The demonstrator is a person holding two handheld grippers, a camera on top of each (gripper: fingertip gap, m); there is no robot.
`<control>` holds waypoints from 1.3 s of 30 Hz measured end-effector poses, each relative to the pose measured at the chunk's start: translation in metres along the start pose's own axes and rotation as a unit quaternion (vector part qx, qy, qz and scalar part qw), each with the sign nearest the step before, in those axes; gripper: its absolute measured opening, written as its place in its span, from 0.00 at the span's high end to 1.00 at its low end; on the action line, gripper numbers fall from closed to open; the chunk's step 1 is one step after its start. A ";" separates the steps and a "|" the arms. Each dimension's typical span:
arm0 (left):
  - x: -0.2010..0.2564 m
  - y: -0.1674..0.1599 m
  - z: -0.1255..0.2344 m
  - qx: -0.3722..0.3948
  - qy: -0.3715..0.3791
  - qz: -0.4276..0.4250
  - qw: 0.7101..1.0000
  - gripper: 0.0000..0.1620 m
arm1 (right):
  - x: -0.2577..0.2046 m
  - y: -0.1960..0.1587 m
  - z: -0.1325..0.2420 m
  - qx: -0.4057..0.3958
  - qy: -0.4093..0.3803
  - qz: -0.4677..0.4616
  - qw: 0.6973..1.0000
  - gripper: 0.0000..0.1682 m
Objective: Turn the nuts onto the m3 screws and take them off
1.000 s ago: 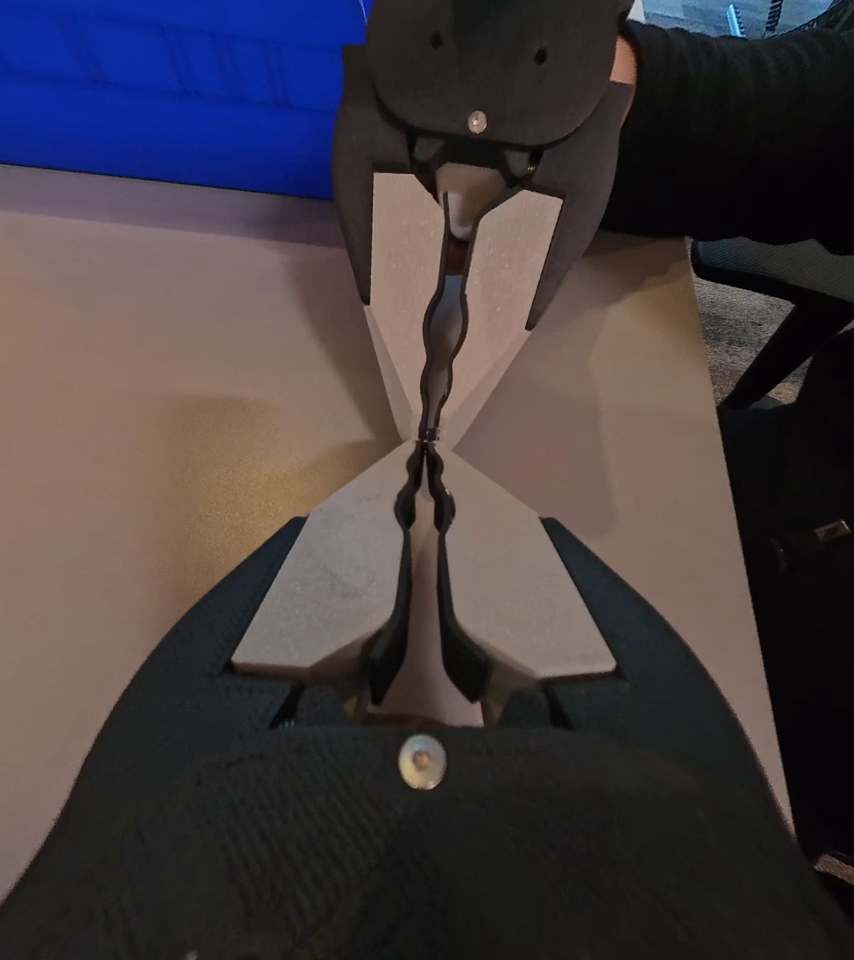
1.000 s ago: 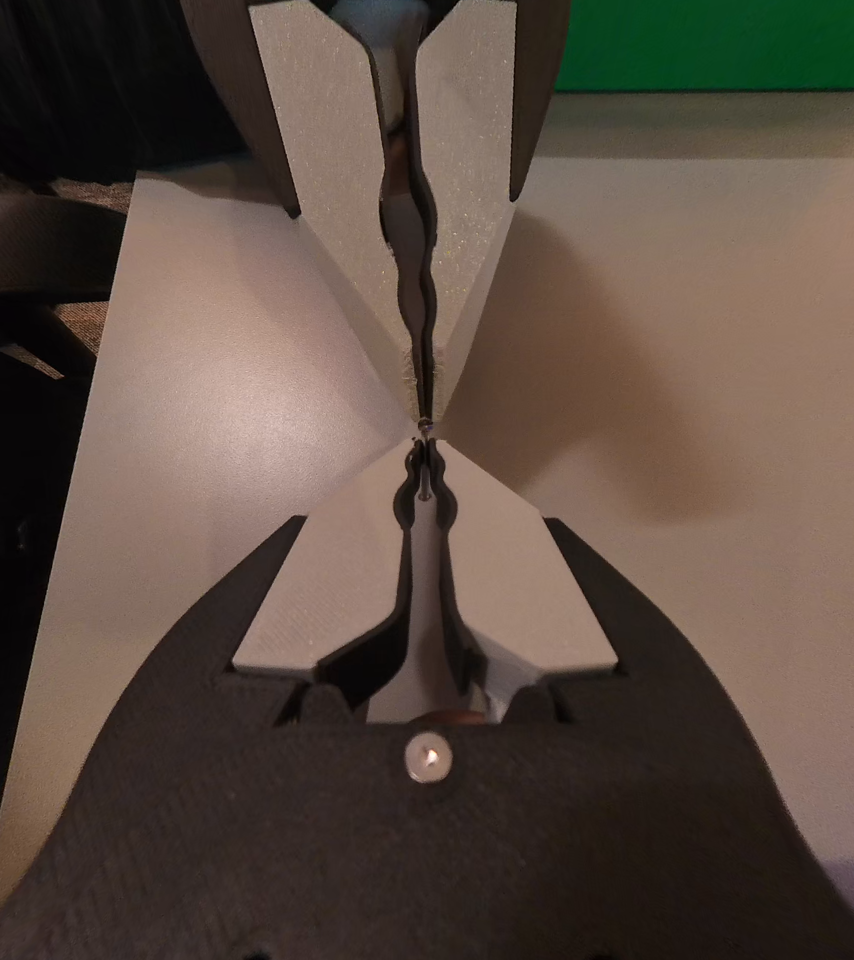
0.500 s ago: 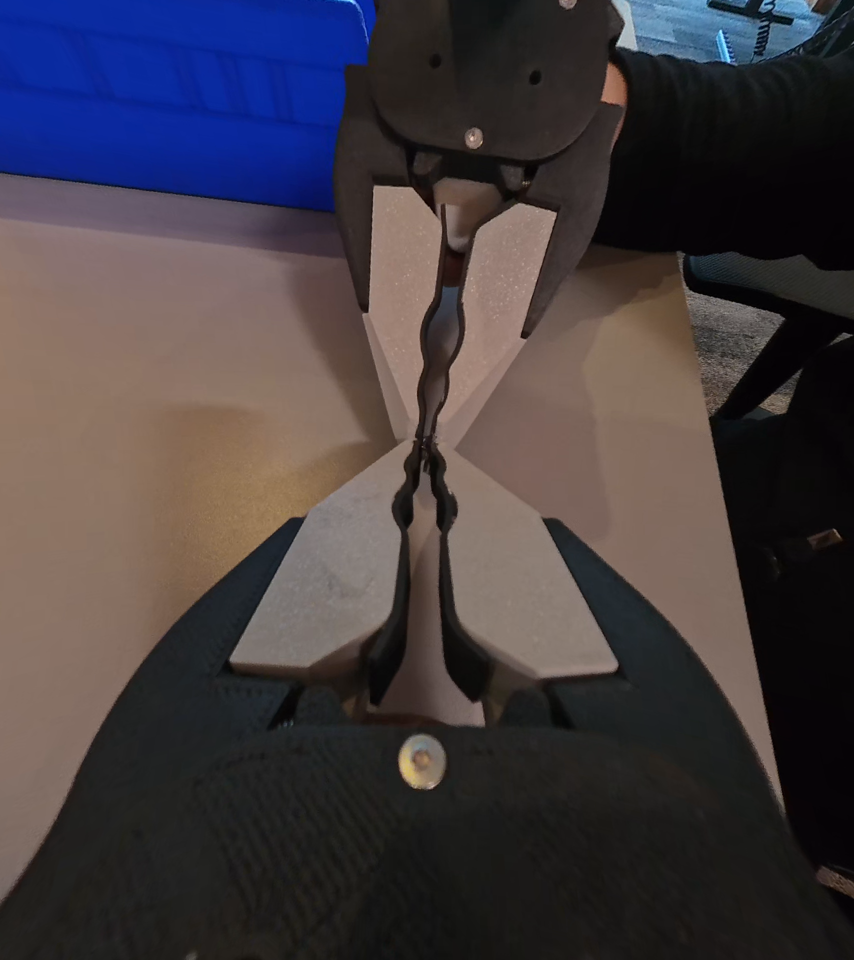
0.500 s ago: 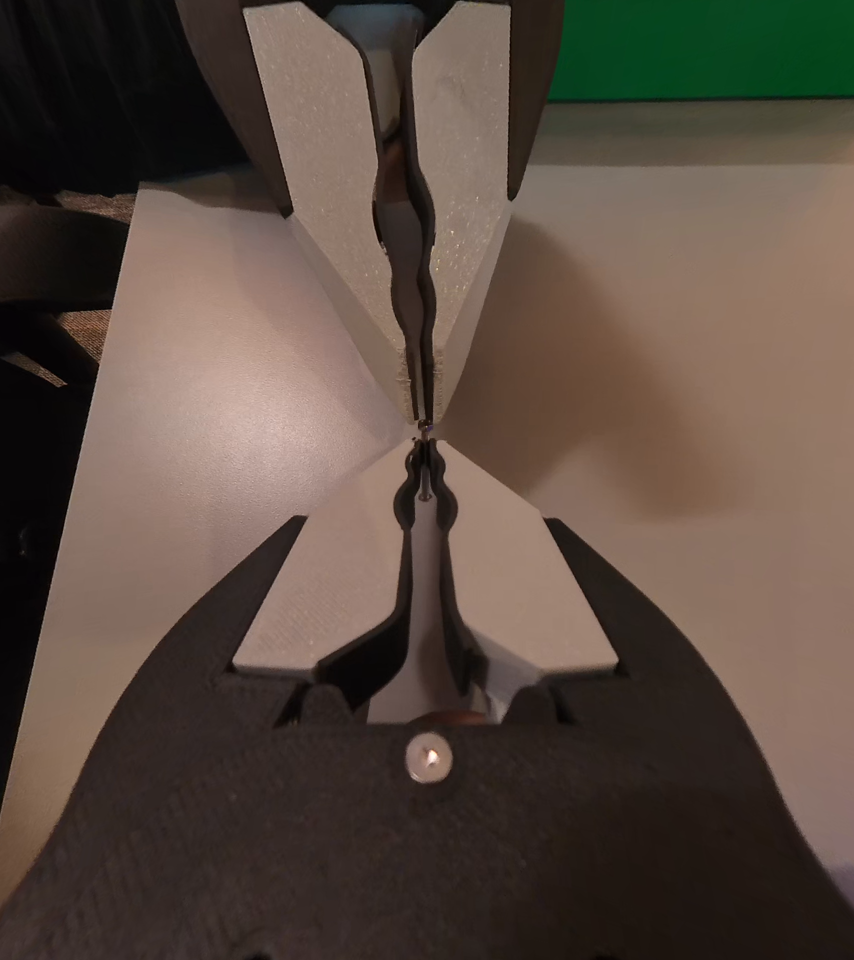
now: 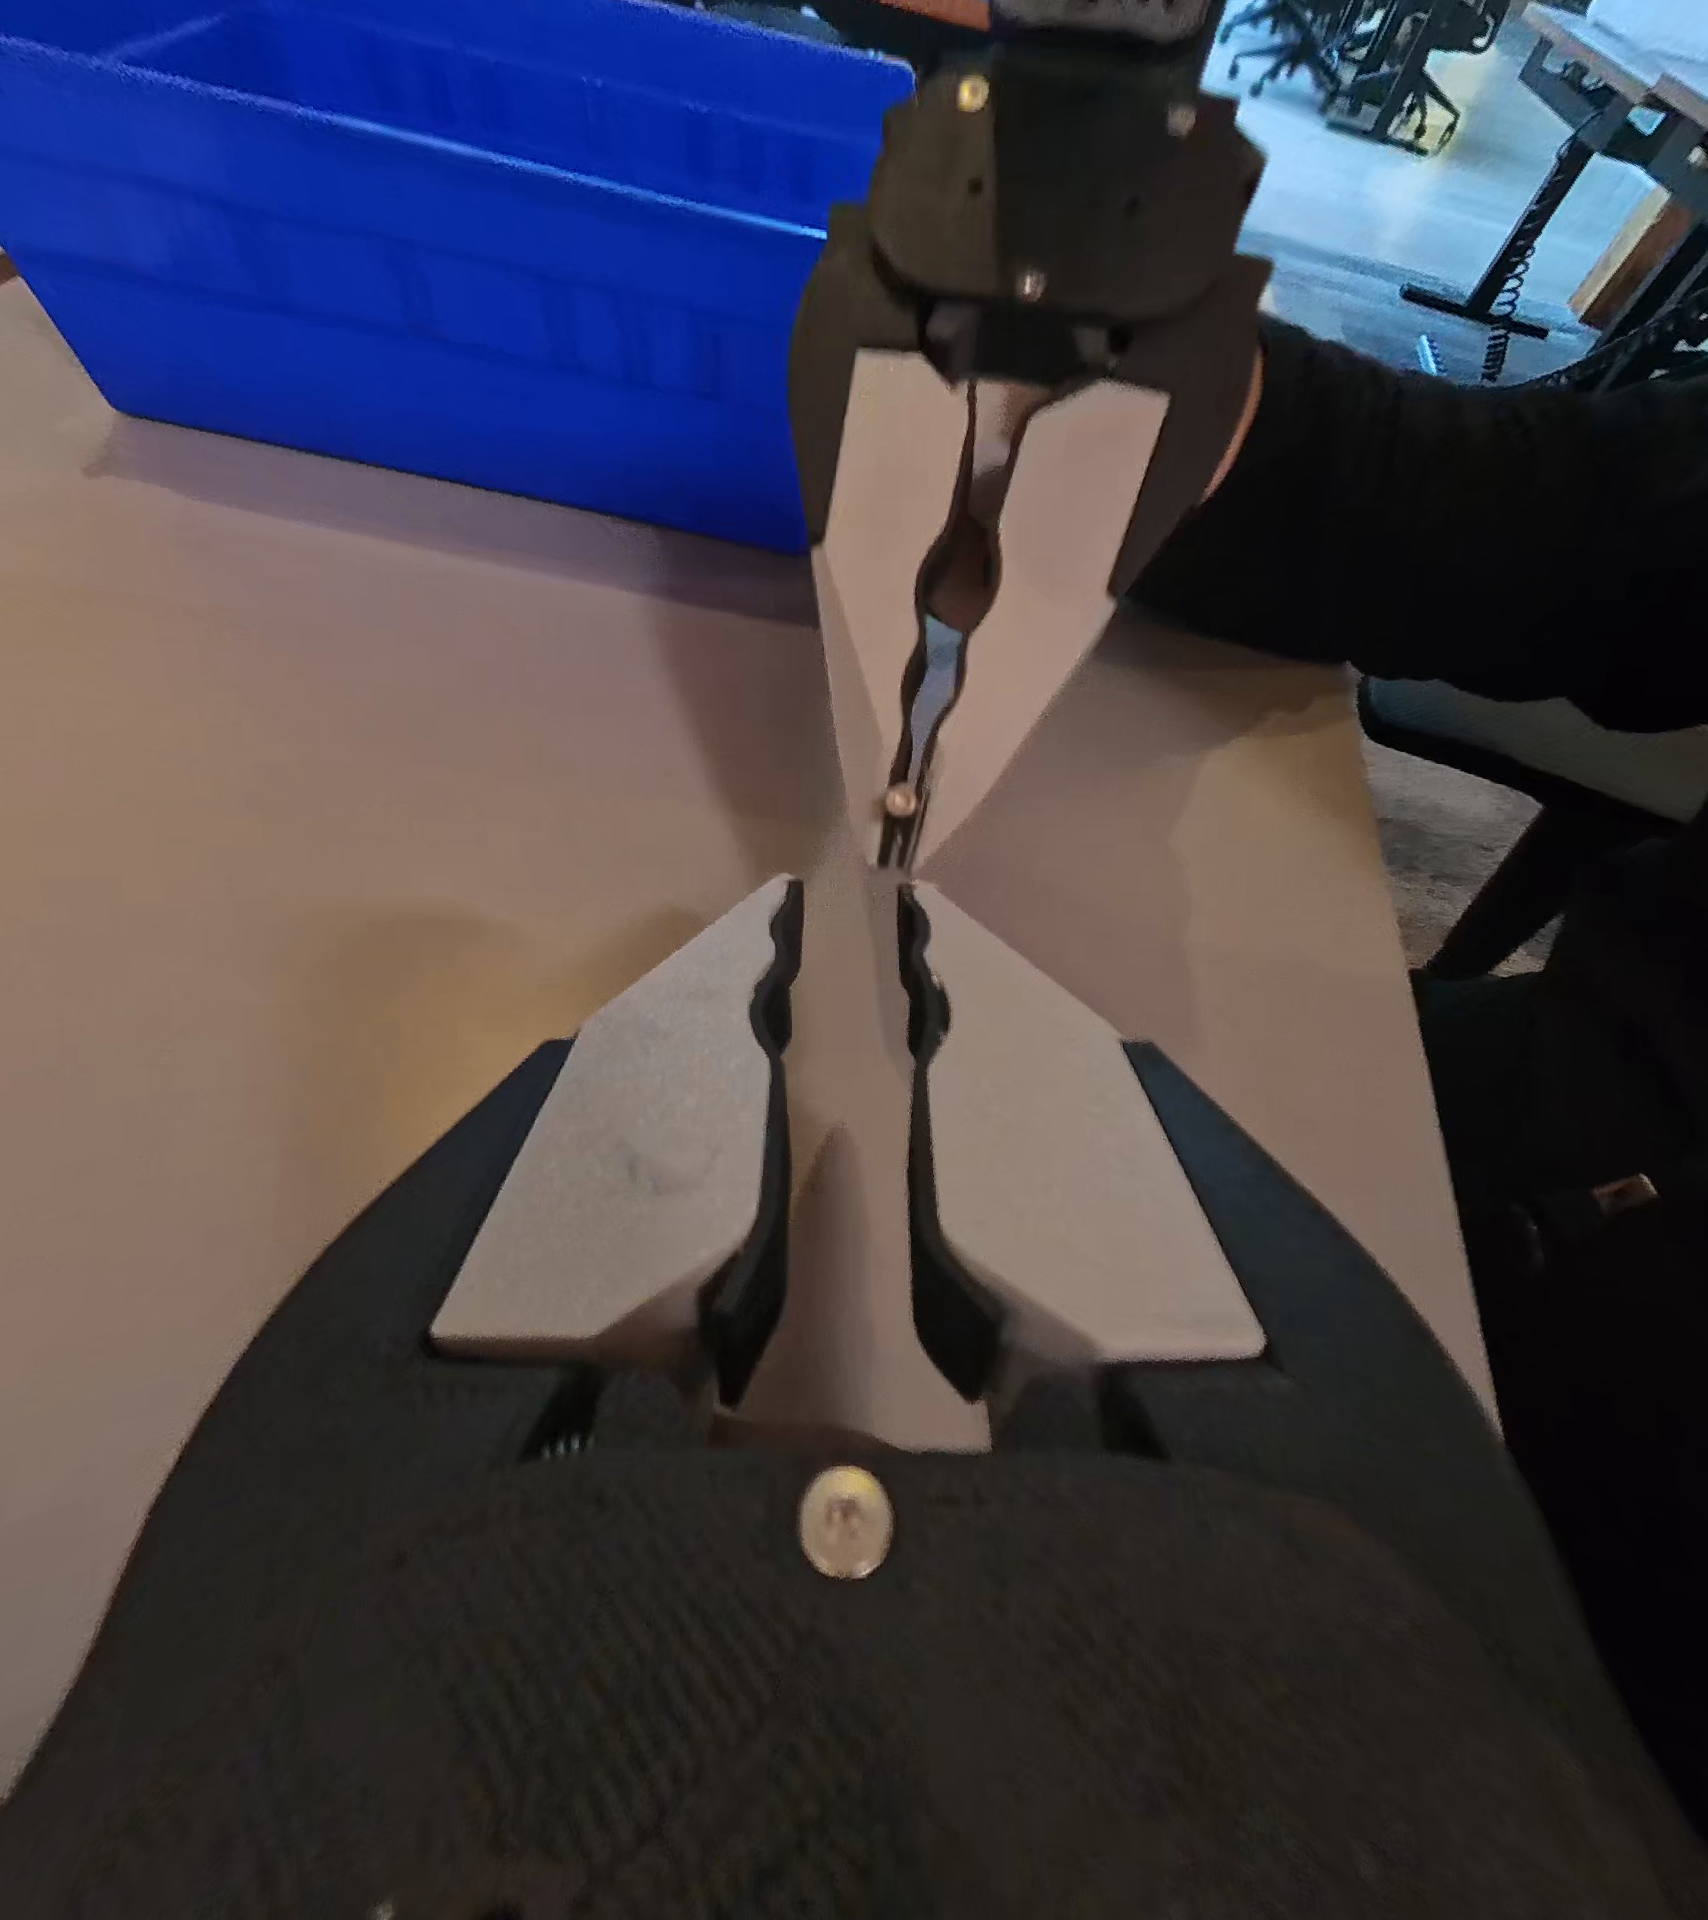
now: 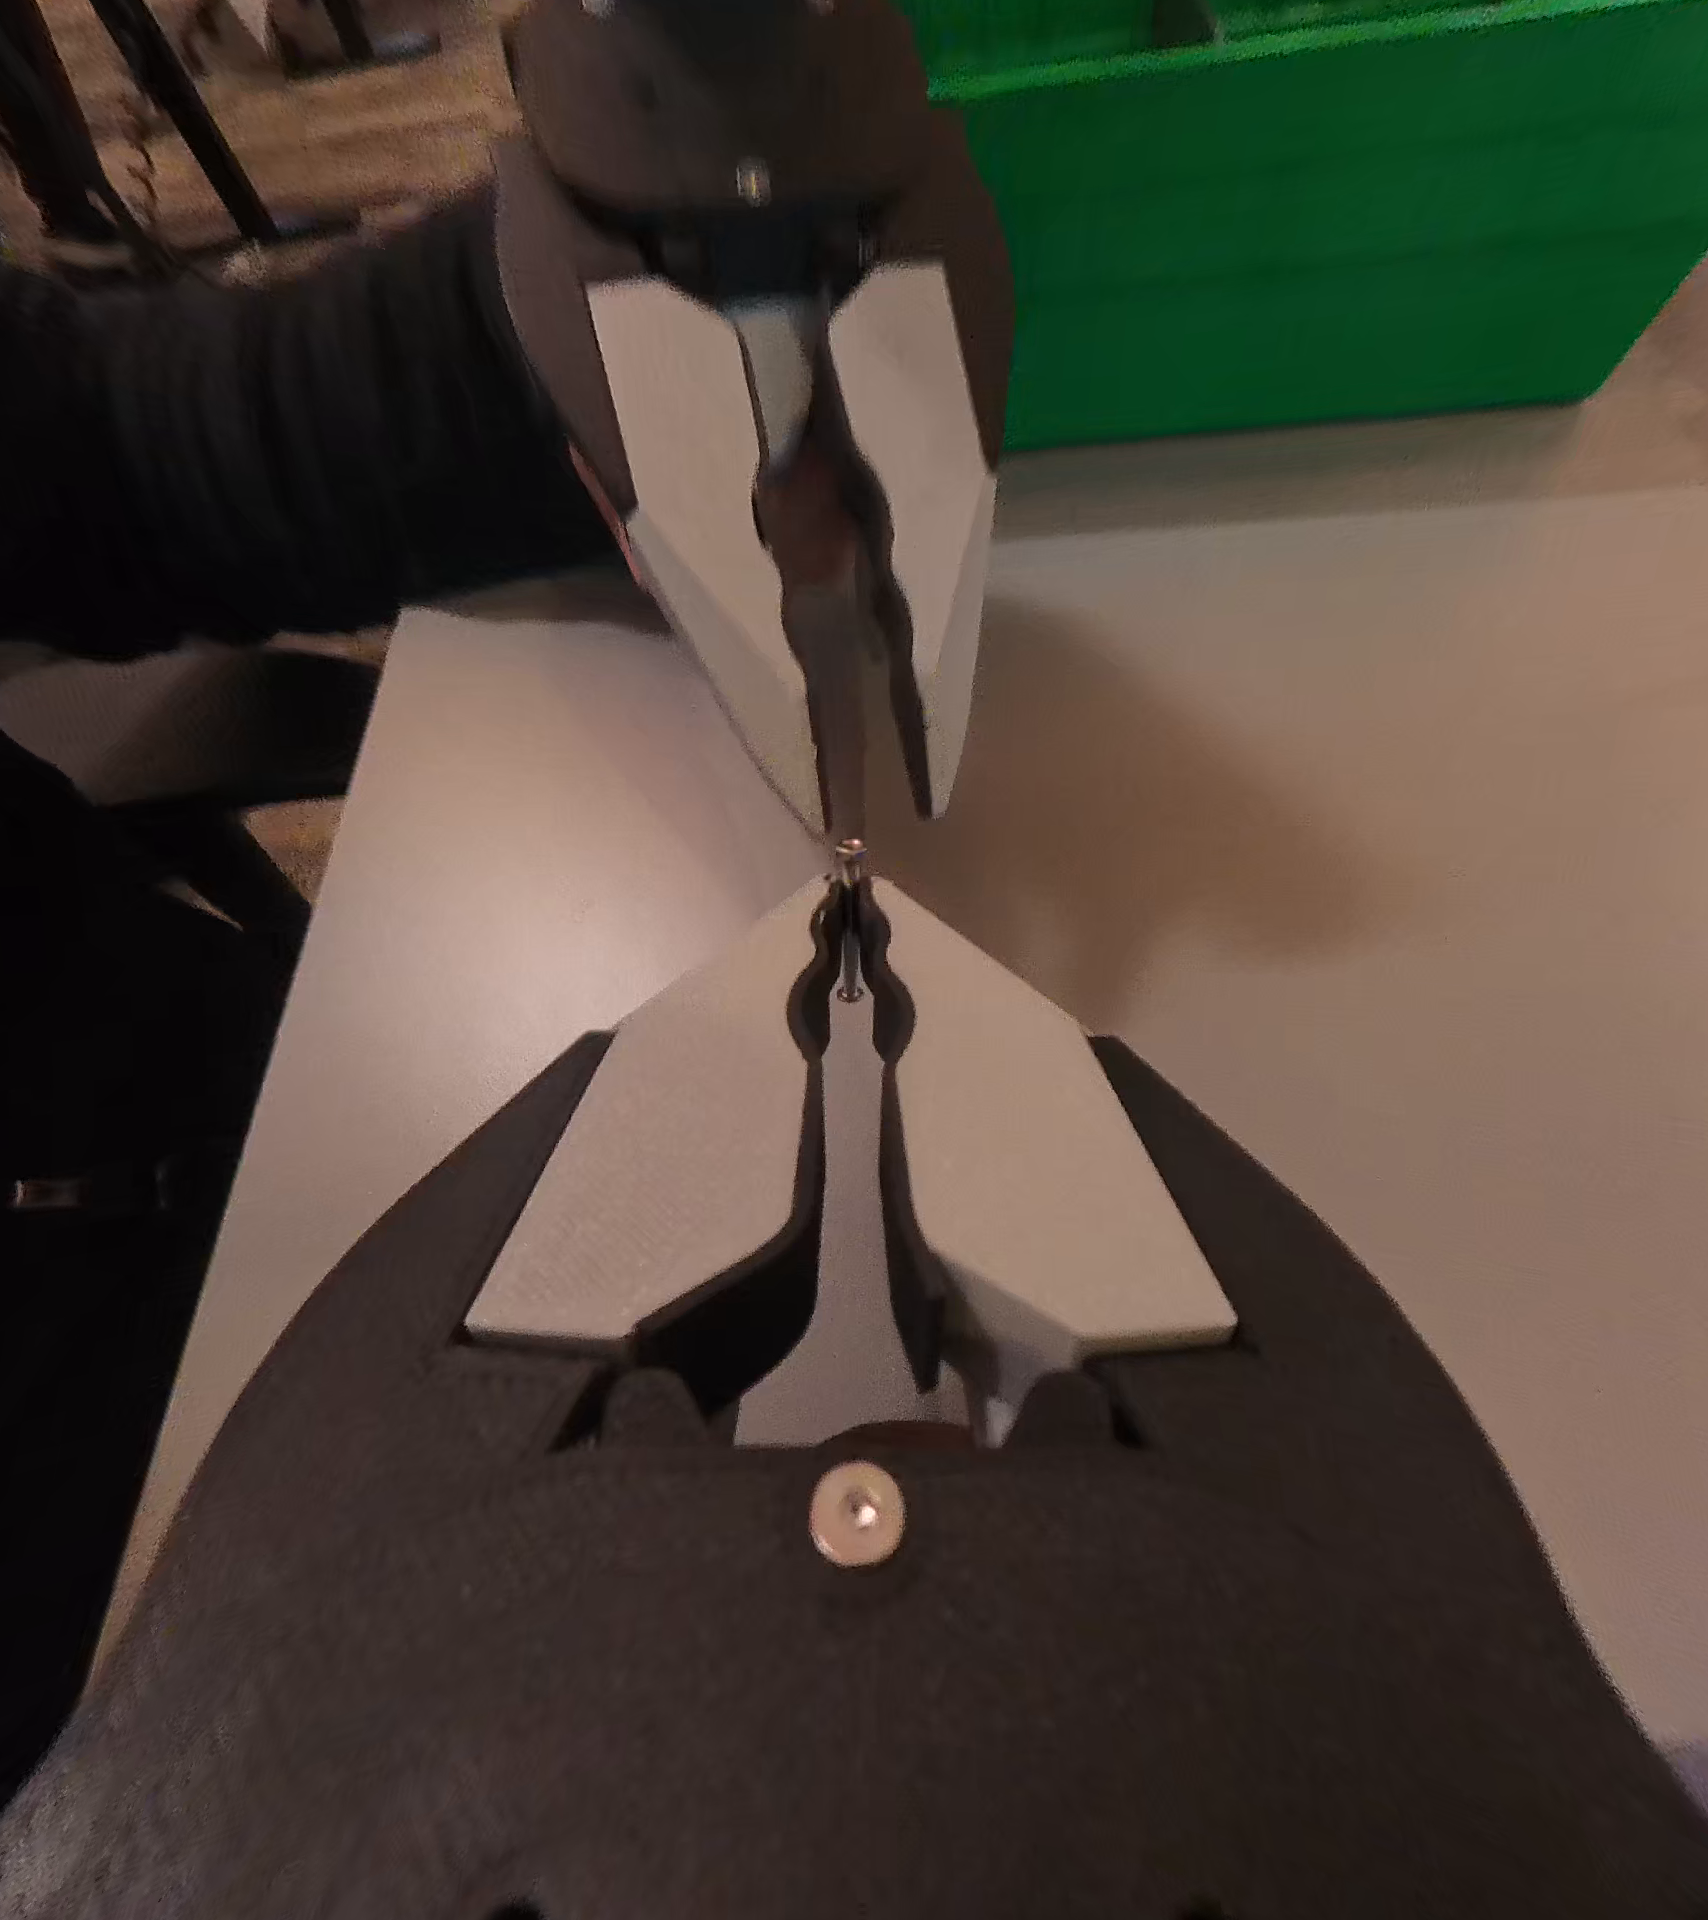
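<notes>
My right gripper (image 6: 848,902) is shut on a thin M3 screw (image 6: 848,961) that lies along the gap between its fingers. The screw's end sticks out past the tips and carries a small metal nut (image 6: 848,852). My left gripper (image 5: 850,888) is open and empty, tip to tip with the right one, just short of the nut. In the left wrist view the right gripper (image 5: 894,857) faces me, shut, with the screw (image 5: 899,798) glinting between its fingers. In the right wrist view the left gripper (image 6: 871,816) stands open just beyond the nut.
A blue bin (image 5: 393,229) stands on the beige table (image 5: 258,779) behind the left side. A green bin (image 6: 1349,229) stands at the back in the right wrist view. The table edge (image 6: 310,883) runs close by, with a person's dark sleeve (image 5: 1452,520) and a chair beyond it. Only a small space, under 4 cm, lies between the two pairs of fingers.
My left gripper has opened and let go at the screw's tip. Both grippers have tilted up and drawn slightly apart, so both bins show more. The right gripper stays shut on the screw.
</notes>
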State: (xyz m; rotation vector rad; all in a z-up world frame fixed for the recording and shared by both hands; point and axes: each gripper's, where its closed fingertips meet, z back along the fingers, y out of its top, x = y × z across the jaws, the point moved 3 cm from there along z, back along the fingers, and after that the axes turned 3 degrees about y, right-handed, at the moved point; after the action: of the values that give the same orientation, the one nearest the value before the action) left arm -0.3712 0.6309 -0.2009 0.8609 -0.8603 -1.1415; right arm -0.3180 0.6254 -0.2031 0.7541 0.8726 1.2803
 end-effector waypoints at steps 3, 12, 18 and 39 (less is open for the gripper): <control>0.004 -0.003 -0.006 -0.002 -0.012 0.006 1.000 0.90 | -0.001 0.014 0.009 0.044 0.002 -0.003 0.999 1.00; 0.008 0.011 -0.022 0.061 -0.003 0.028 0.998 0.87 | -0.003 0.034 0.021 0.117 0.002 -0.003 0.993 1.00; 0.012 0.022 -0.020 0.102 -0.023 0.056 0.993 0.87 | -0.002 0.035 0.020 0.122 -0.006 -0.002 0.992 1.00; 0.016 0.031 -0.018 0.139 -0.022 0.056 0.989 0.98 | -0.003 0.039 0.023 0.145 0.003 -0.008 0.989 1.00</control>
State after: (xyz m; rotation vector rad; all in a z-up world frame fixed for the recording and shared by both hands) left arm -0.3394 0.6236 -0.1782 1.0038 -1.1071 -0.9583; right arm -0.3168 0.6280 -0.1581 0.9692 1.0816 1.1554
